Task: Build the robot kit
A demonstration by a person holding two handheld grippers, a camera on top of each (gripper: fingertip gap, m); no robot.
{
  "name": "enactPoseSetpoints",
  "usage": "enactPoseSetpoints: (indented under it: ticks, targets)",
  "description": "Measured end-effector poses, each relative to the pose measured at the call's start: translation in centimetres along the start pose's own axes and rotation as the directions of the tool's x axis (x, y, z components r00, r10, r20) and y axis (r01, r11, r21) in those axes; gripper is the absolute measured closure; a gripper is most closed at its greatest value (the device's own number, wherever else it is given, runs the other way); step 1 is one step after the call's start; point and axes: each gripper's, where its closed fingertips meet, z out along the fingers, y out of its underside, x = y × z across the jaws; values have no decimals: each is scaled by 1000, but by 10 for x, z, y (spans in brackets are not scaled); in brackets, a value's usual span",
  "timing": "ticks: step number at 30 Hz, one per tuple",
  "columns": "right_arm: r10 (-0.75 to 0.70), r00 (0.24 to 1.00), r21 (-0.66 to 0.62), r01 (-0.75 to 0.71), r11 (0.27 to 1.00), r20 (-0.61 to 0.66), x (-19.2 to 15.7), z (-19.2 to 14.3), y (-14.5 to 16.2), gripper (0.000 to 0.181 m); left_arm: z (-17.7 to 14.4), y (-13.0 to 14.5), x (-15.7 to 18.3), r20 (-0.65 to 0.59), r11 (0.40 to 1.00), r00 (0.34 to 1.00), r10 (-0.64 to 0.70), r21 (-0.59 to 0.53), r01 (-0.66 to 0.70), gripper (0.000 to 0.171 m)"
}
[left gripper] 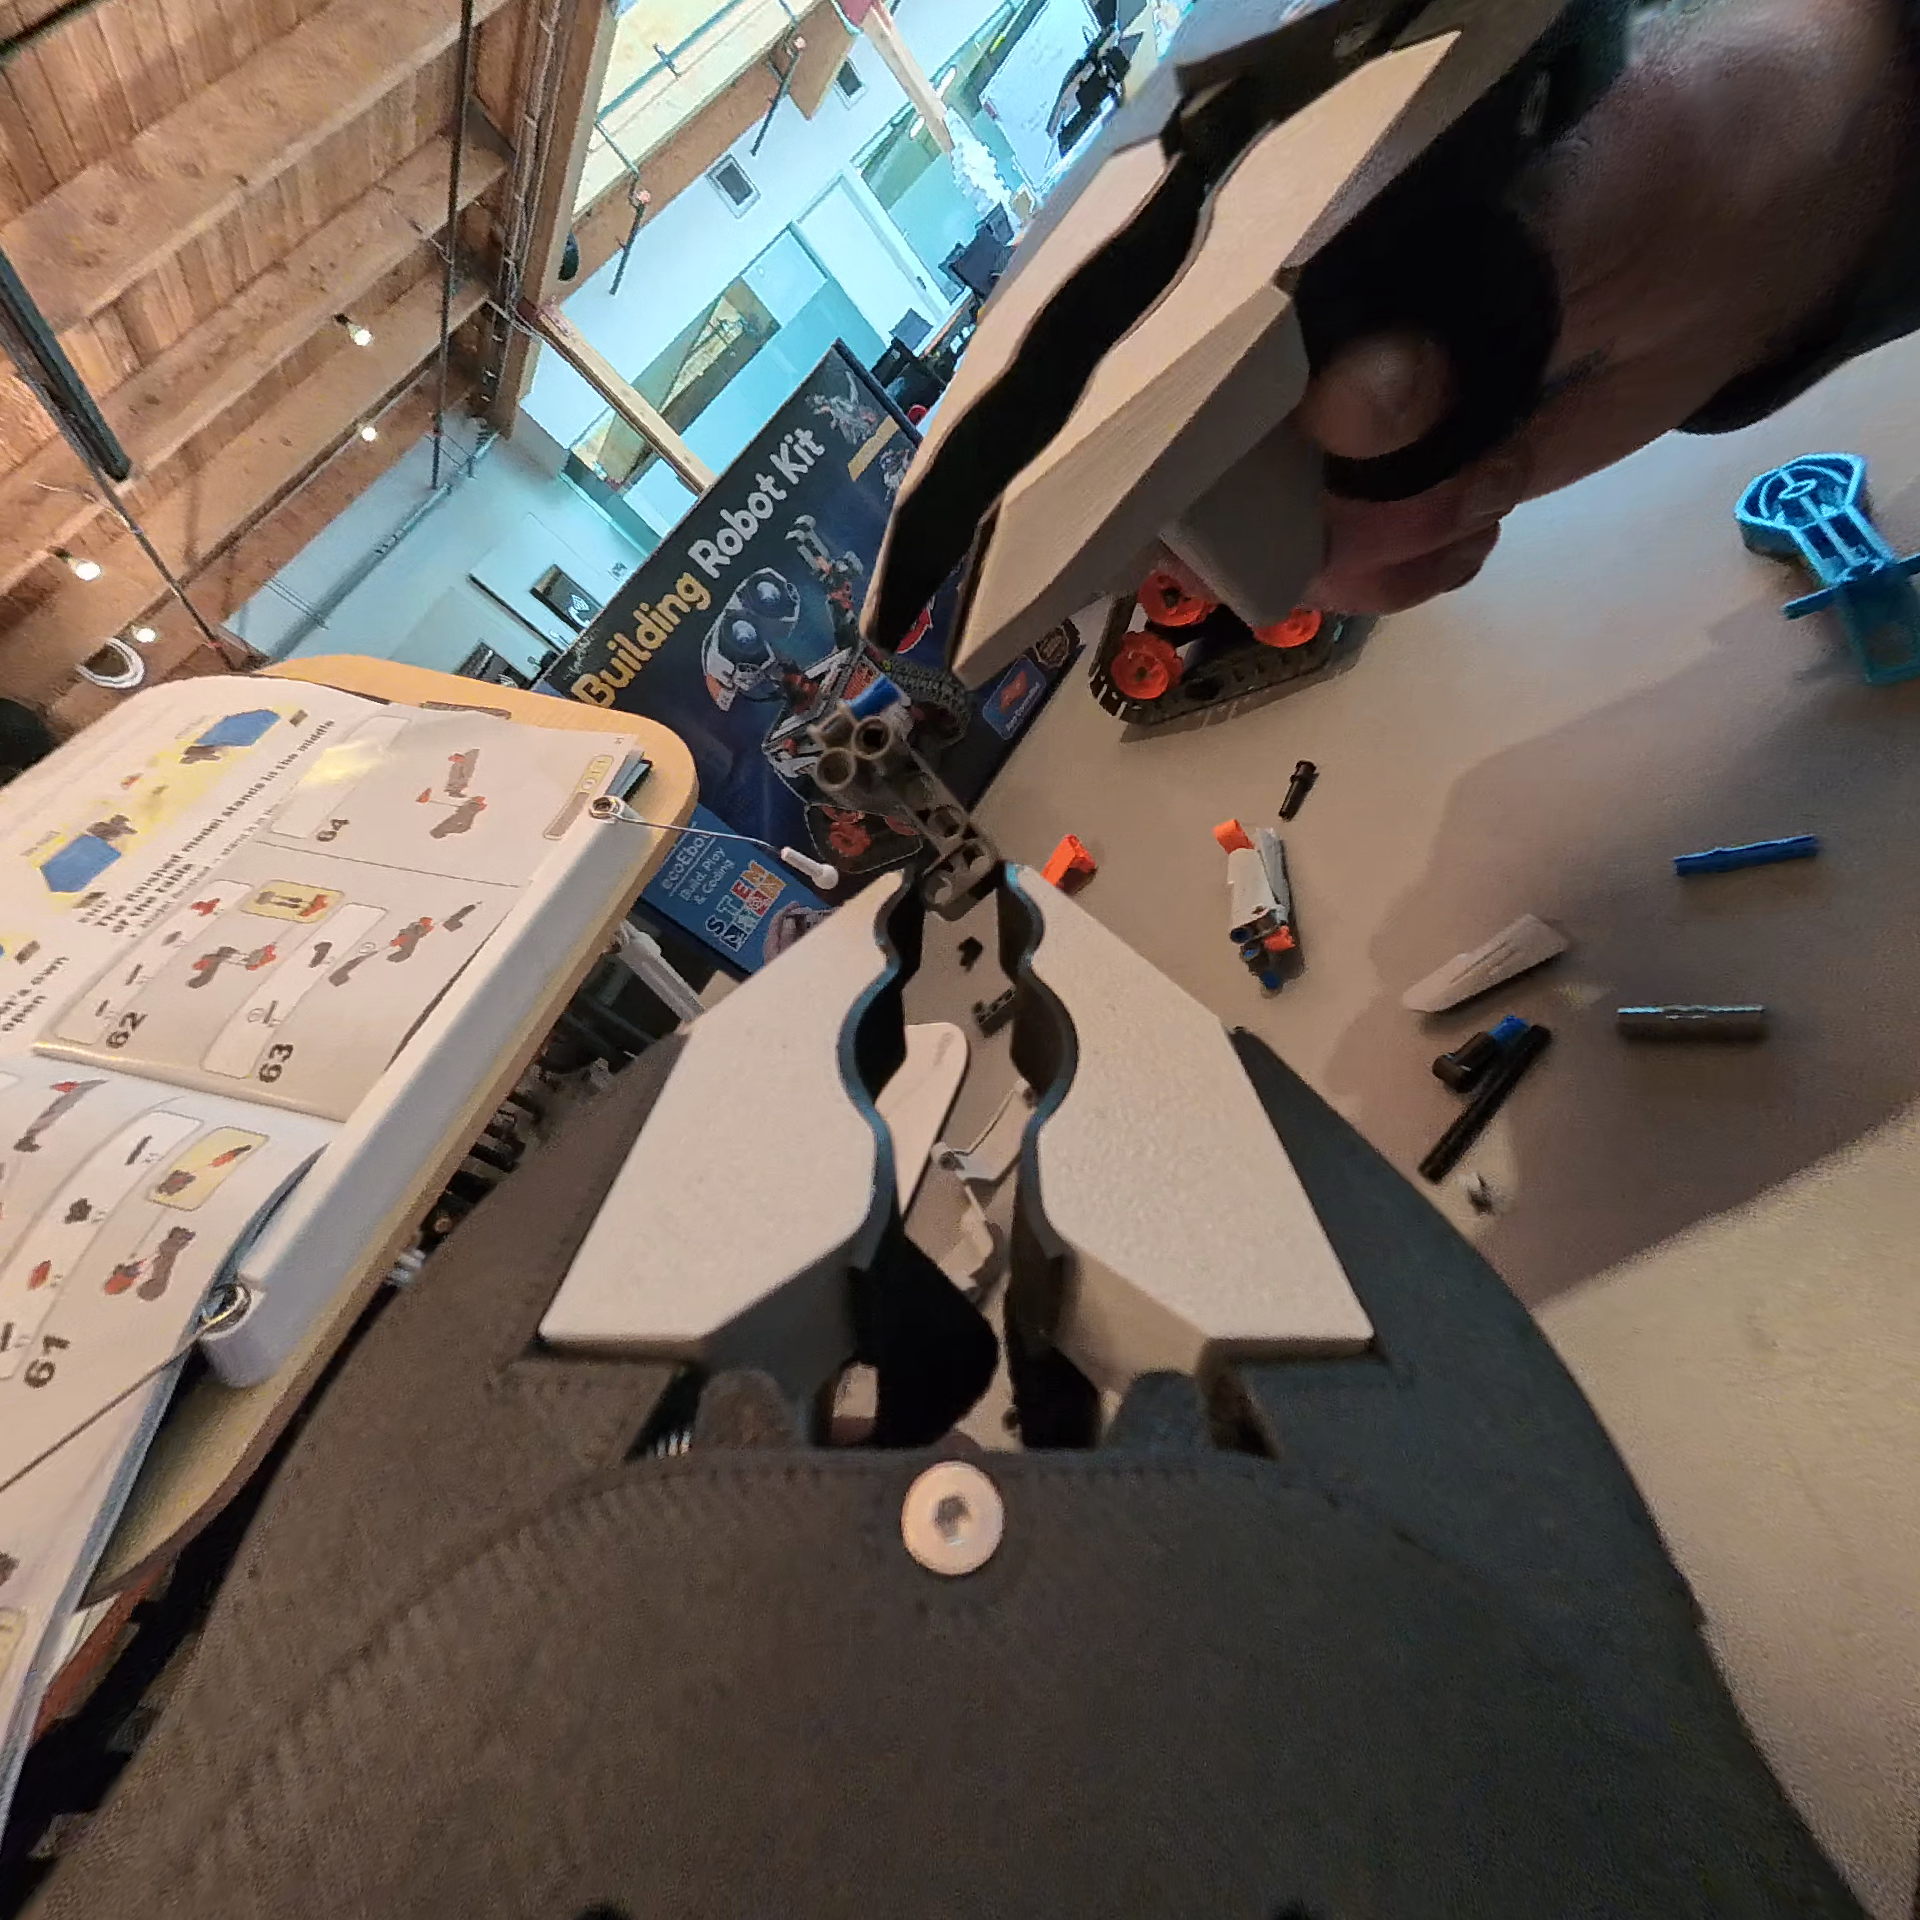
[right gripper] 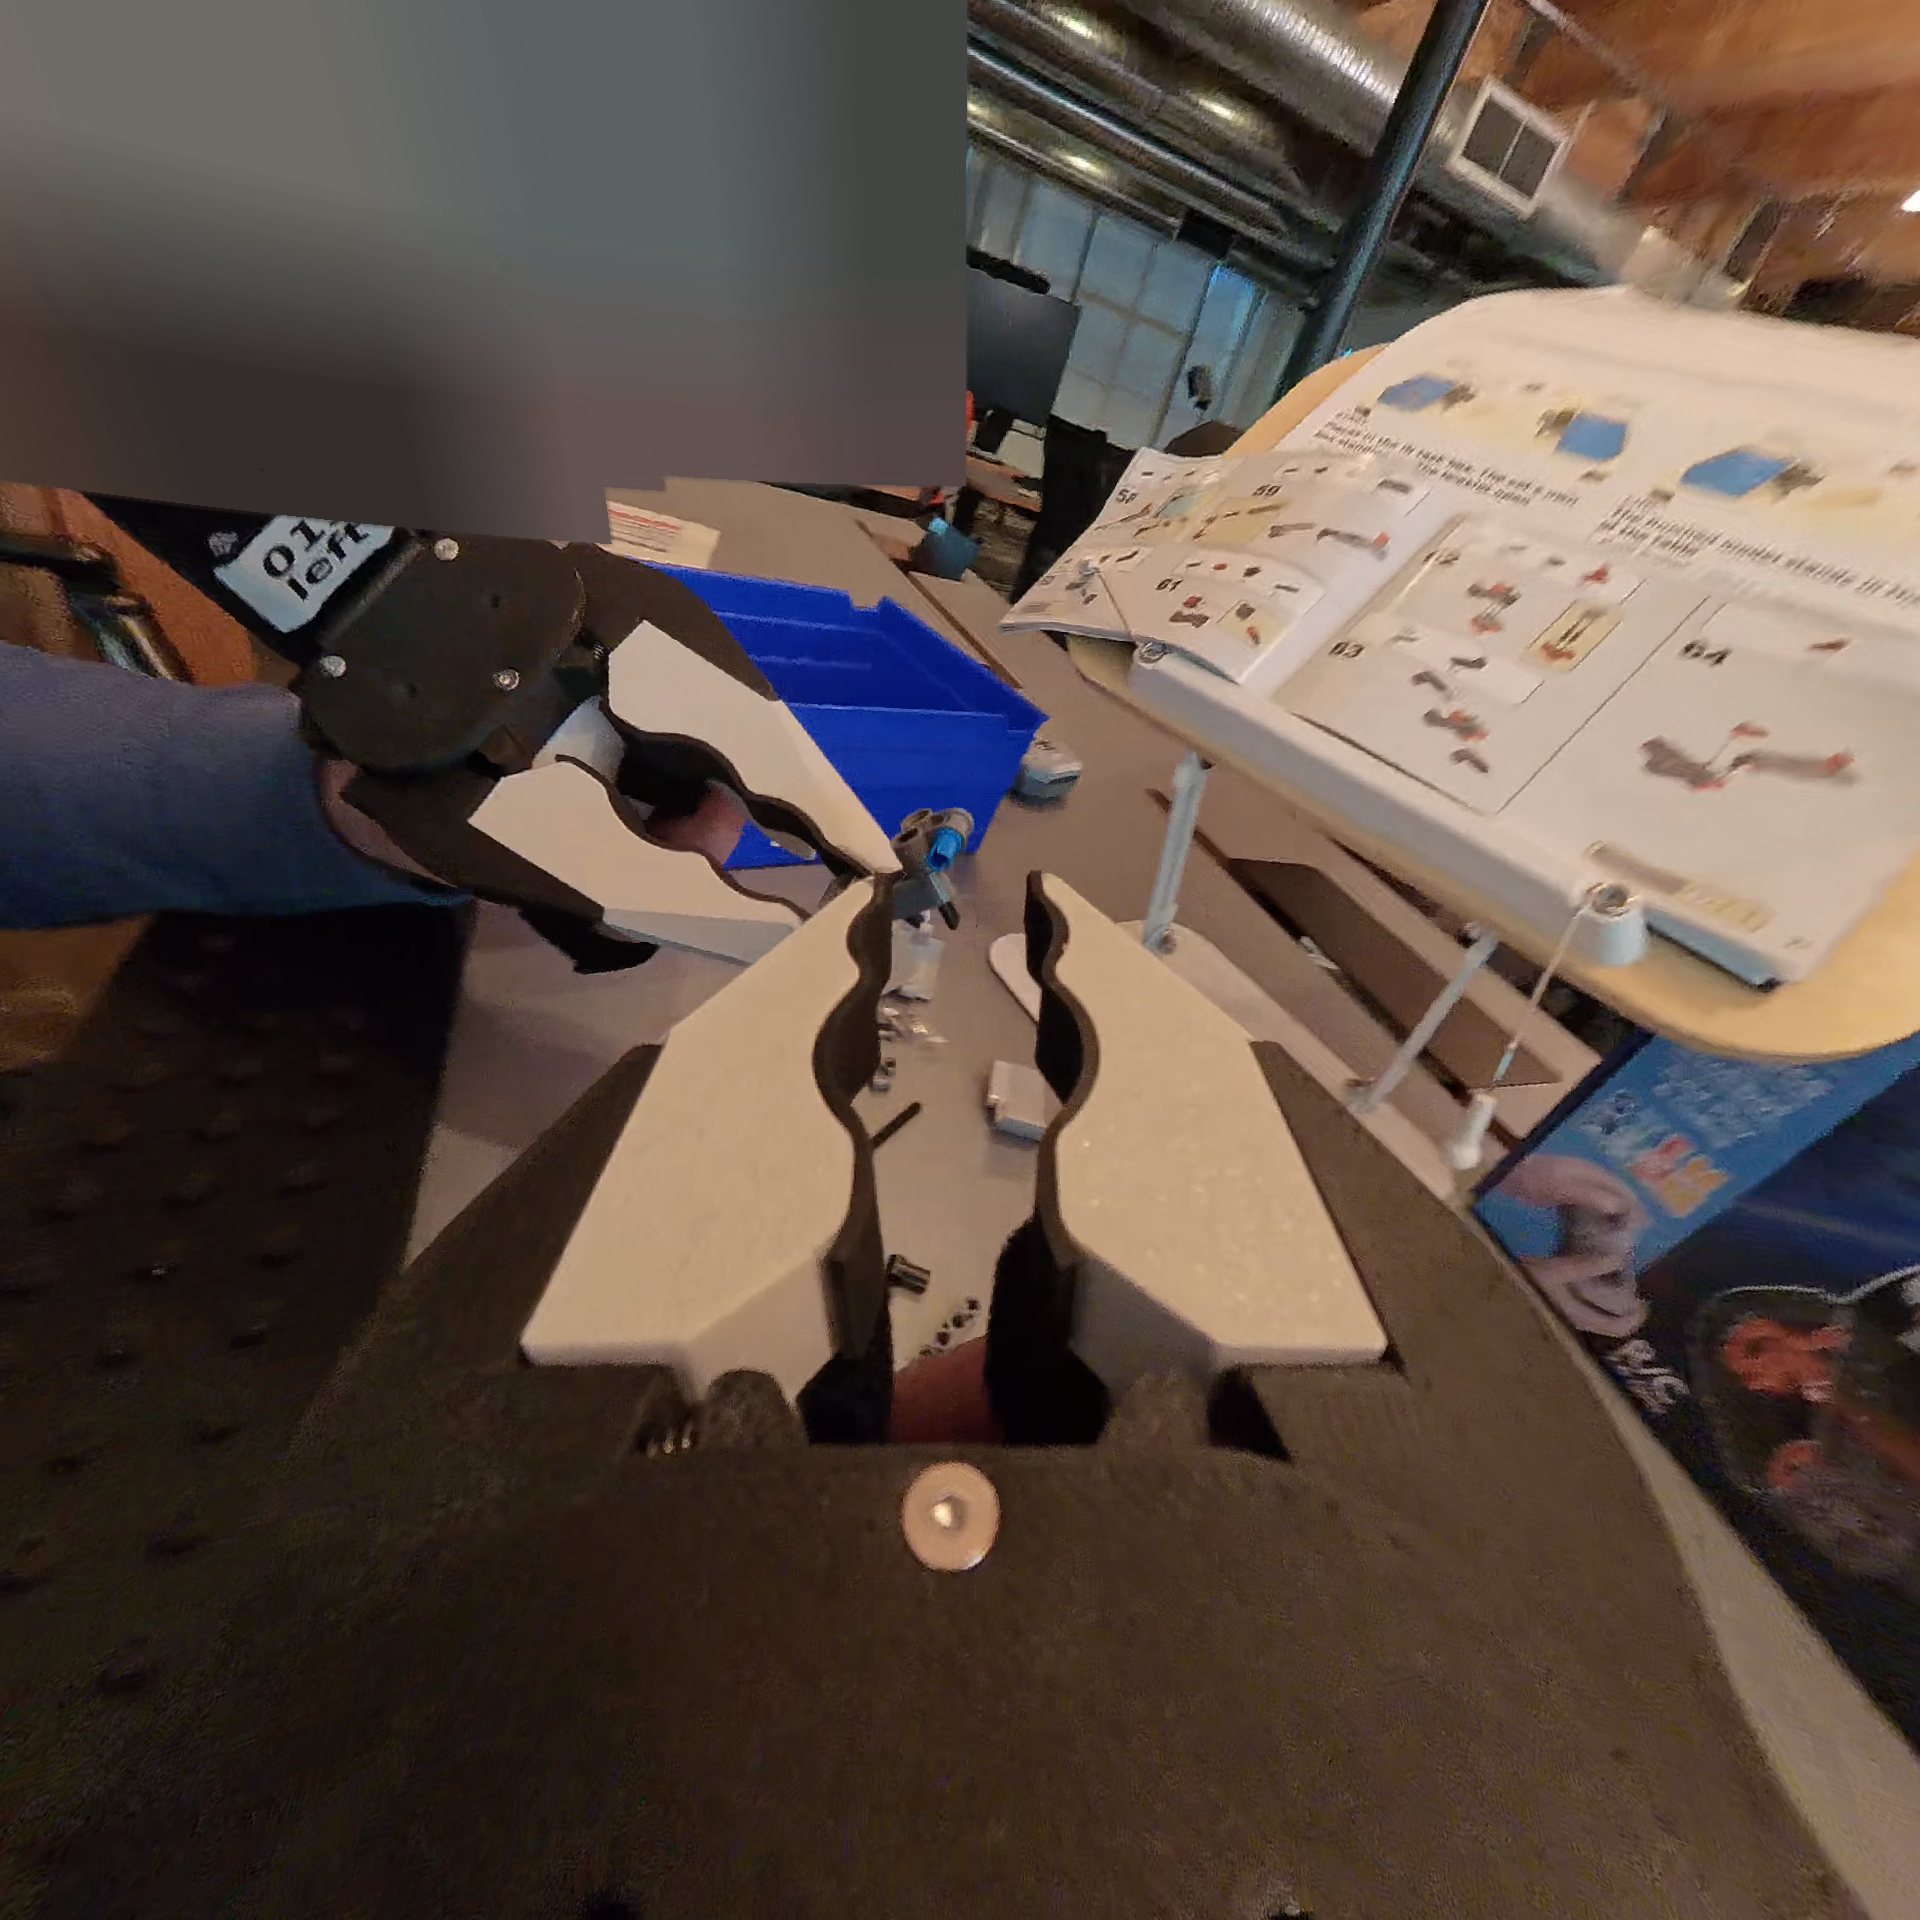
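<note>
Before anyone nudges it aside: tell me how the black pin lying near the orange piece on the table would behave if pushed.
The black pin looks small and round-bodied, so a sideways push would probably roll it across the smooth grey table. It is likely very light and may skitter rather than slide steadily. It looks like rigid plastic, so bending seems unlikely.

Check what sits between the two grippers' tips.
A small grey brick assembly with a blue pin. The left gripper is shut on its lower end; the right gripper meets its upper end. Clearest in the left wrist view.
</note>
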Motion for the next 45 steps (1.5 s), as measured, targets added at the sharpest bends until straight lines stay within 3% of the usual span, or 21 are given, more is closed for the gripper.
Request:
enactPoseSetpoints:
  ticks: [4,14,22,27,32,37,45]
  targets:
    - [44,998,-29,-43,999,43,-4,8,6,148,-1,-1,-1,10,999,999,44,3,-44,159]
    - [273,949,3,-277,961,160,-12,18,0,166,-4,-11,-3,36,993,996,77,83,-80,159]
    - [269,951,48,-279,959,153,-10,16,-4,170,-4,-13,-7,51,994,997,52,96,-56,158]
    - [235,970,89,-240,967,68,4,11,-8,170,-5,-12,-10,46,995,999,-2,100,-2,153]
    - [-8,997,31,10,999,-72,3,13,-10,170,-4,-14,-9,56,996,998,0,93,-5,151]
    - [-190,970,-21,189,982,-154,-2,18,-14,170,-5,-10,-17,98,997,995,-8,72,1,169]
    - [-216,961,-17,216,976,-172,-4,22,-18,170,-5,-6,-24,130,998,991,-26,56,19,169]
